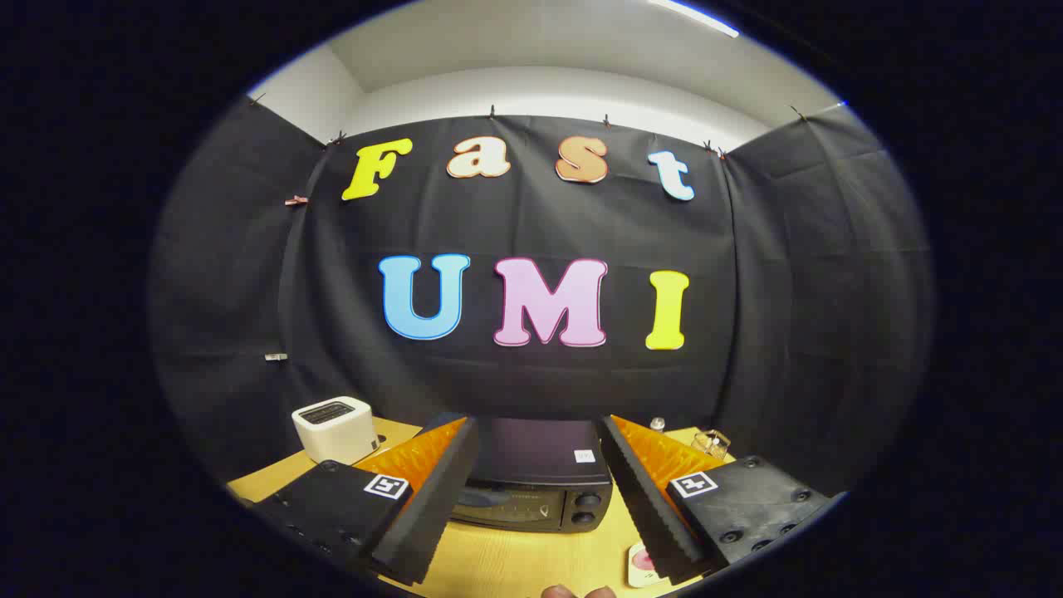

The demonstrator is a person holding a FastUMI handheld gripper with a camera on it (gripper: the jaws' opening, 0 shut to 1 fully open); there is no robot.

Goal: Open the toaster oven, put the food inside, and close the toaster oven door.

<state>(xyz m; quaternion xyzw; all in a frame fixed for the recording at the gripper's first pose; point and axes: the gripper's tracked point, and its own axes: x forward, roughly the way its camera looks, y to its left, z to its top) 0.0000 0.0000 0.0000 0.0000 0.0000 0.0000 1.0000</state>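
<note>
The gripper (538,486) is spread wide and holds nothing, framing the closed toaster oven (536,486) just ahead between its fingers, probably lined up for the door. A white toaster (335,428) stands beyond-left.

Light comes from above: a bright ceiling strip (693,17) glares white and the upper wall is washed pale. The black cloth takes it up, so the booth reads dim. The wooden table (515,565) is evenly lit, with soft shadow under my gripper (540,498), fingers spread apart. Fisheye bending is strong at the rim; the toaster oven (536,486) front looks slightly soft, possibly blurred.
</note>
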